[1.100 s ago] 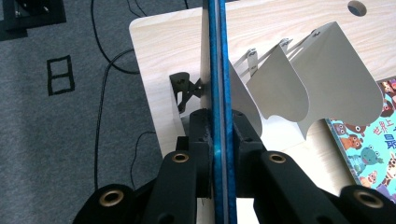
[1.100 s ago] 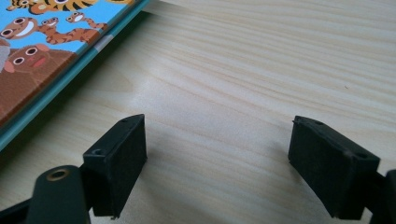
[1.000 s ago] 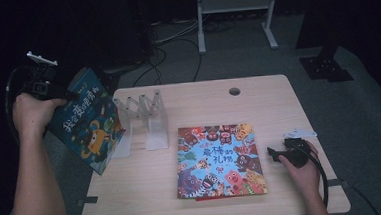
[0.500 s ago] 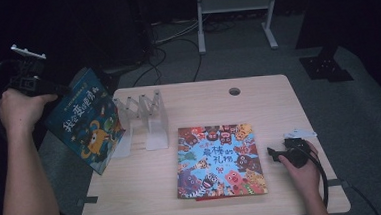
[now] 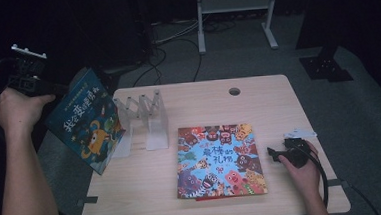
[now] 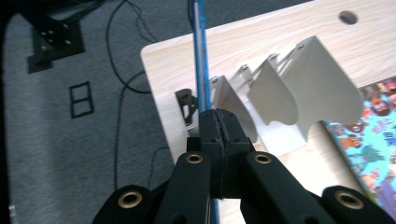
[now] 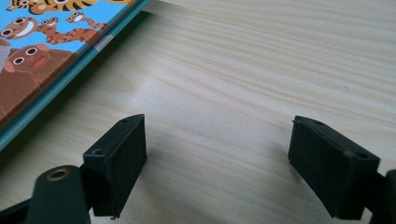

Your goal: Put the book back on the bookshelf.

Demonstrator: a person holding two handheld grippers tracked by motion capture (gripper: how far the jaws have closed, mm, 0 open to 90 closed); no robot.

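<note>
Our left gripper (image 5: 52, 88) has just closed on the top edge of a blue picture book (image 5: 86, 125), yellow Chinese title partly legible, tilted past the table's (image 5: 258, 103) left edge beside the clear rack (image 5: 144, 118). Our right gripper (image 7: 215, 154) rests open on bare wood right of the flat animal book (image 5: 218, 161).

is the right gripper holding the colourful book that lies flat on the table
No, the right gripper rests on bare table with its jaws apart and nothing between them, beside the flat book.
</note>
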